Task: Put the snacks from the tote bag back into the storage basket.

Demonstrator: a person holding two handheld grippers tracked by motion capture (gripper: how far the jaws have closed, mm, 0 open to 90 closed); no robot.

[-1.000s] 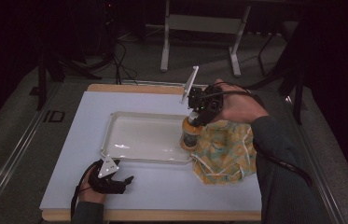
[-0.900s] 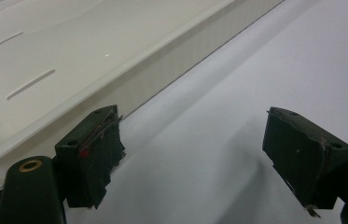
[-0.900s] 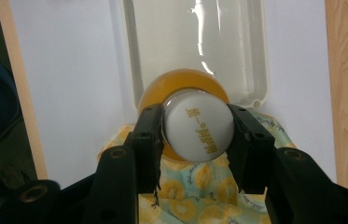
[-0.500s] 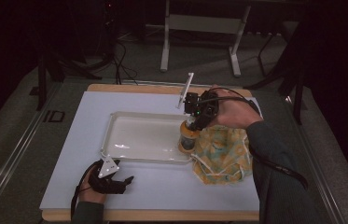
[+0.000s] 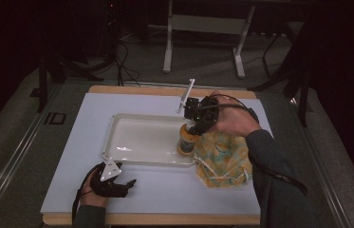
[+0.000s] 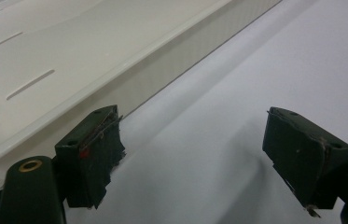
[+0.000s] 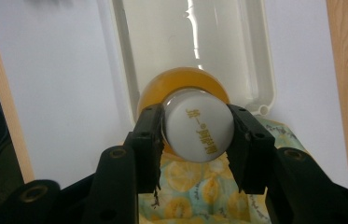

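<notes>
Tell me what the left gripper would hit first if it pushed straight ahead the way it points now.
Probably the white tray. The left gripper lies low on the table with its jaws open and nothing between them; bare tabletop lies just ahead, then the tray's near wall. Depth is hard to judge, so it might skim alongside that wall.

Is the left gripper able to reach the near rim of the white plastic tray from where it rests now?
Probably yes. The left gripper lies on the white table cover just before the white plastic tray, its jaws stand open and hold nothing, and nothing lies between them and the rim.
</notes>
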